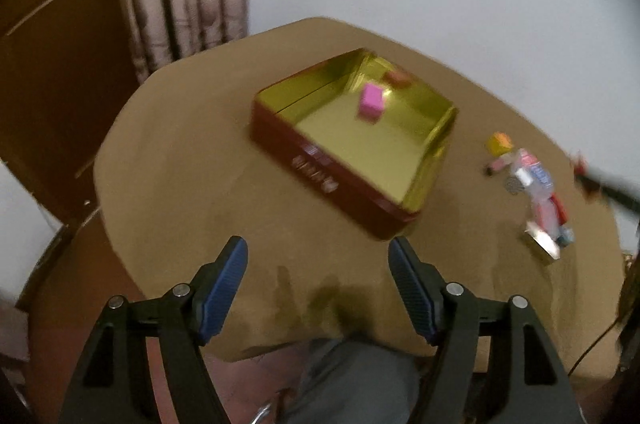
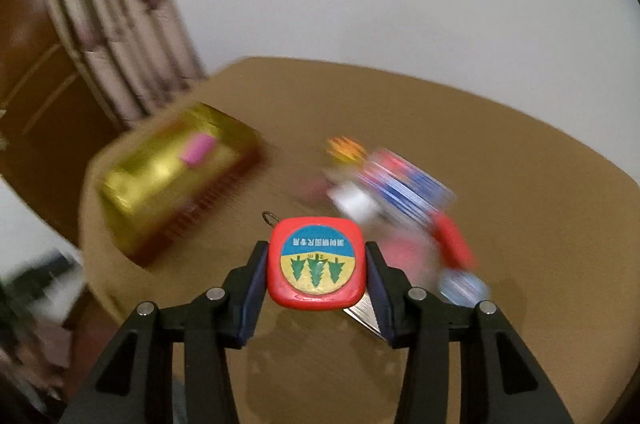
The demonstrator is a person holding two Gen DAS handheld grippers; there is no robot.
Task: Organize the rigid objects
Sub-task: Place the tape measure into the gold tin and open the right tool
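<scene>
We risk dropping the tape (image 2: 316, 262): our right tool (image 2: 316, 274) pinches only its smooth red sides, so a jolt on the way to the tin (image 2: 176, 180) could tip it out, or it could clip the tin's rim. That tool is half closed on the tape, above the desk (image 2: 500, 184). Our left tool (image 1: 318, 264) hangs open and empty near the tin (image 1: 320, 164), touching nothing.
</scene>
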